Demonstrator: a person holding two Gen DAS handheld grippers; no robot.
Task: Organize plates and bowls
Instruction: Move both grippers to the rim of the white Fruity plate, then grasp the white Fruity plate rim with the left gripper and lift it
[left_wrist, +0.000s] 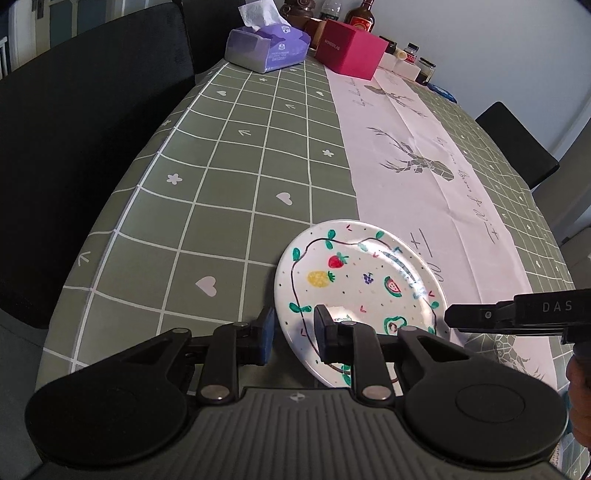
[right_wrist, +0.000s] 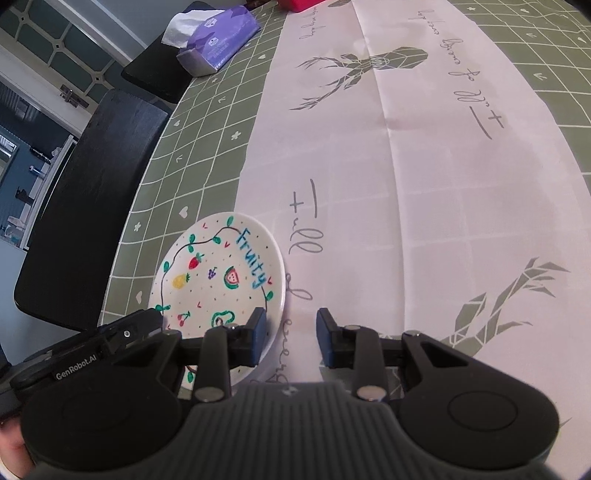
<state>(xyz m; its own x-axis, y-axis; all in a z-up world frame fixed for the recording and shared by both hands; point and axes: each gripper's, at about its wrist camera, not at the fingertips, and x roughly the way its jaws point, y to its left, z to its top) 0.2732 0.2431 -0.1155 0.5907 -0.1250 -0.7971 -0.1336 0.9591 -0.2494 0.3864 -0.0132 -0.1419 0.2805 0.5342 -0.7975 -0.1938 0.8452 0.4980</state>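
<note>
A white plate (left_wrist: 358, 291) painted with fruit and the word "Fruity" lies on the green checked tablecloth (left_wrist: 221, 166), its right edge on the white runner. My left gripper (left_wrist: 293, 332) straddles the plate's left rim: one blue pad is outside the rim, the other is over the plate, and a gap shows between them. In the right wrist view my right gripper (right_wrist: 290, 336) straddles the right rim of the plate (right_wrist: 218, 273), with its right pad clear of it over the runner. Both jaws stand narrowly open. Each gripper also shows in the other's view: the right gripper (left_wrist: 456, 315) and the left gripper (right_wrist: 149, 321).
A white runner (left_wrist: 406, 155) with deer prints runs down the table. At the far end stand a purple tissue box (left_wrist: 267, 48), a pink box (left_wrist: 351, 50), bottles and jars. Black chairs (left_wrist: 74, 155) line the left side and another chair (left_wrist: 517, 144) stands on the right.
</note>
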